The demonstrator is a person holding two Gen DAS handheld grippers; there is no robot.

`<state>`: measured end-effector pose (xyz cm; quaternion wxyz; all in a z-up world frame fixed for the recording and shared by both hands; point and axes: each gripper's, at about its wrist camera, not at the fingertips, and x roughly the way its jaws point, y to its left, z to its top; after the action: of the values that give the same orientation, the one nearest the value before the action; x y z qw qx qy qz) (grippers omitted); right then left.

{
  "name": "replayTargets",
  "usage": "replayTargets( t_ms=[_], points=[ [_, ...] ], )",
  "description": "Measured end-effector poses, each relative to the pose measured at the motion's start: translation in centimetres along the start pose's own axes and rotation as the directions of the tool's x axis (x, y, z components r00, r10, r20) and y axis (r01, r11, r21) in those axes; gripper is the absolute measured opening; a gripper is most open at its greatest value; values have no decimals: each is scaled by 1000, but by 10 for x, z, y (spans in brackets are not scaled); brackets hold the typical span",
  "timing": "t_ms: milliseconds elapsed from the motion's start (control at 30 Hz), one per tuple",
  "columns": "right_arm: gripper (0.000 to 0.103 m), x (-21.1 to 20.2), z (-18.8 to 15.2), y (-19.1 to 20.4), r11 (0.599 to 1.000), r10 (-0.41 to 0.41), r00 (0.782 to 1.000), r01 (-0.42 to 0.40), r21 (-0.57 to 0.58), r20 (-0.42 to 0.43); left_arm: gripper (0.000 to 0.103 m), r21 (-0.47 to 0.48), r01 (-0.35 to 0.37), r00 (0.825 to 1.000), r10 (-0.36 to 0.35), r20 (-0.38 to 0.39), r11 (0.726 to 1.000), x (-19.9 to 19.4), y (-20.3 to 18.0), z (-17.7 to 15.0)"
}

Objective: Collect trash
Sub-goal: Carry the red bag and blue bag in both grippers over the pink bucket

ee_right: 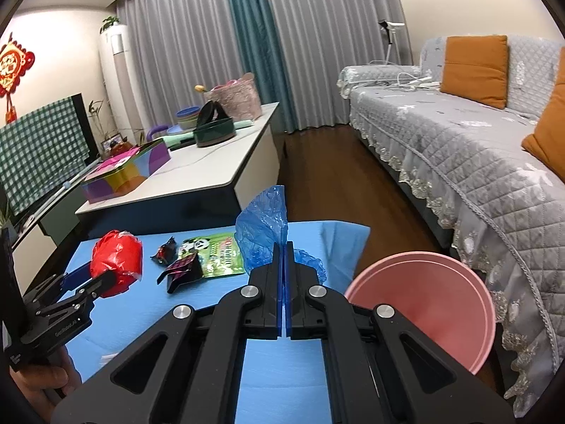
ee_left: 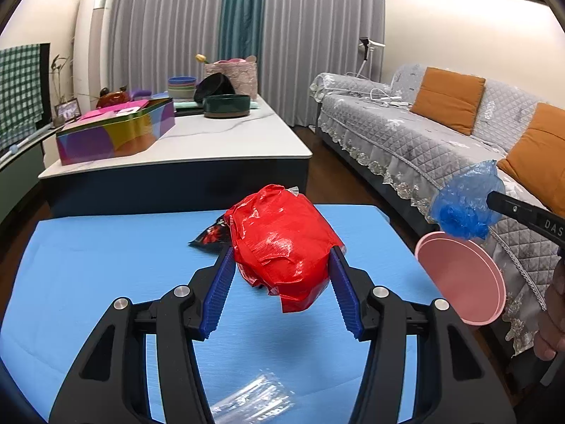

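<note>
Grey curtains [ee_left: 169, 28], quilted grey sofa [ee_left: 441, 141]

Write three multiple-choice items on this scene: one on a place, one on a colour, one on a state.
1. Where is the round pink plastic bowl?
A. past the blue table's right edge
B. on the white table
C. on the sofa

2. What colour is the crumpled plastic bag in the left tongs?
A. green
B. red
C. yellow

3. How are the right tongs?
A. wide open
B. shut on a thin blue plastic bag
C. shut, empty

Answers: A, it sits beyond that edge; B, red between the pads; B, blue film sticks out of the shut tongs.
</note>
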<state>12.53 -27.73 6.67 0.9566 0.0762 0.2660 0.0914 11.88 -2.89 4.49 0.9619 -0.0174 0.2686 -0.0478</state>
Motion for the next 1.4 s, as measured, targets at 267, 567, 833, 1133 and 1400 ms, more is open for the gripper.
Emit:
replayTargets(
  t_ms=[267,567,833,1133,1400],
  points=[
    [1,-18,1,-27,999,-36,999,35,41,26,53,34,41,999,-42,10,999,-4,-24,0],
    [1,-28,2,-51,993,-79,996,76,85,35,53,63,79,997,-79,4,995,-1,-45,-2],
    [1,-29,1,-58,991,-94,995,91,97,35,53,71,94,996,-94,-2,993,3,-52,-3],
    [1,-29,3,-59,990,-101,994,96,103,35,53,68,97,995,-97,-6,993,5,-51,-4],
    [1,-33,7,-74,983,-120,992,114,141,37,53,77,119,993,-118,-21,990,10,-61,-5]
  ],
)
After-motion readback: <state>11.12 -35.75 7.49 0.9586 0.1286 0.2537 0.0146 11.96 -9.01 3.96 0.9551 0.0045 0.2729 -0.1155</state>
